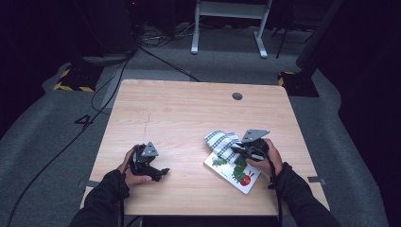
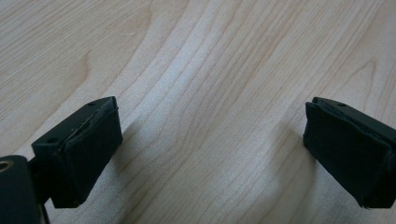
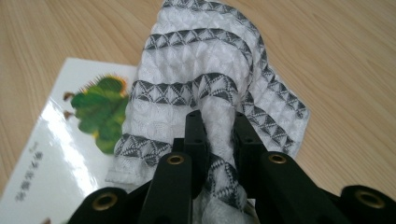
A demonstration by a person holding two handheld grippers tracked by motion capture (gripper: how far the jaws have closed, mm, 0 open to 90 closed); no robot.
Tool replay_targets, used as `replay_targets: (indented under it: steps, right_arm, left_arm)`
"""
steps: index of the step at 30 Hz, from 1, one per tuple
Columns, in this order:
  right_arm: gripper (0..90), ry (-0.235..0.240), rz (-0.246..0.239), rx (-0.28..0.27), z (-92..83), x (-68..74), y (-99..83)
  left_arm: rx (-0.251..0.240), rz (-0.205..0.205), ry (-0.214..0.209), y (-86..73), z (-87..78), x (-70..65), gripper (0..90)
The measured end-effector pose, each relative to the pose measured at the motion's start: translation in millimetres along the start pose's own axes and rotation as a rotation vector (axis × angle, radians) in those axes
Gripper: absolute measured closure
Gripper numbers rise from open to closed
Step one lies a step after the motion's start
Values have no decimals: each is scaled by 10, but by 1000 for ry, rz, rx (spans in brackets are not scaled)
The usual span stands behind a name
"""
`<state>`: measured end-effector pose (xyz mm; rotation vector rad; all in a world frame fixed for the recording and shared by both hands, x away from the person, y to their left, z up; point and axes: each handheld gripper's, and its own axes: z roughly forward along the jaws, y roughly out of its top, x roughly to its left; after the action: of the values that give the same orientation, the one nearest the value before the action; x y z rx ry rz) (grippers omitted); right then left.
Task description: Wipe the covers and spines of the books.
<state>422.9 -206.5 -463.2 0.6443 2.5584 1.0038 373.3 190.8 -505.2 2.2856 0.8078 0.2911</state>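
The white waffle-weave cloth with dark grey triangle stripes [image 3: 205, 93] is soft and light, so it will sag, fold and drag rather than keep any shape when lifted. It lies bunched on the upper left part of the glossy white picture book with a green caterpillar on its cover [image 1: 235, 171], spilling off the book's far edge onto the pale wooden tabletop [image 1: 189, 109]. The right gripper [image 1: 235, 149] has its jaws closed on a gathered ridge of the cloth, near the cloth's edge closest to the person; the fabric is pinched into a rope between the pads. A pinch on a bunched fold like this should hold well, since the textured weave is not slippery, though one thin layer could slide out if pulled fast. The book beneath looks stiff, flat and slick, and I judge it may shift a little if the cloth drags over it.

The left gripper [image 1: 156, 174] rests on the tabletop well to the left of the book, its jaws wide open with only bare wood between them.

Count: one cloth, one book, two grippers, one tabletop.
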Motion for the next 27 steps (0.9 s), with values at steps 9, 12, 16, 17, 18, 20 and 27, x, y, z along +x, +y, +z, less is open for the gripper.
replay_targets:
  steps: [9, 12, 16, 17, 18, 20, 27]
  right_arm:
    - [801, 60, -71, -3, 343, 277, 463]
    - [799, 73, -94, -2, 484, 374, 586]
    - [733, 89, -100, -5, 641, 504, 727]
    - [713, 90, -105, -1, 679, 540, 755]
    - [678, 95, -107, 1, 694, 551, 764]
    - [579, 95, -97, 9, 704, 551, 757]
    - [471, 94, 25, -30, 348, 287, 508]
  left_arm:
    - [1, 3, 0, 1, 0, 2, 49]
    - [1, 3, -1, 1, 0, 3, 49]
    - [1, 3, -1, 1, 0, 2, 48]
    - [1, 3, -1, 1, 0, 2, 48]
    - [1, 3, -1, 1, 0, 2, 49]
    - [0, 2, 0, 0, 0, 1, 49]
    - [40, -23, 21, 70, -18, -82, 114]
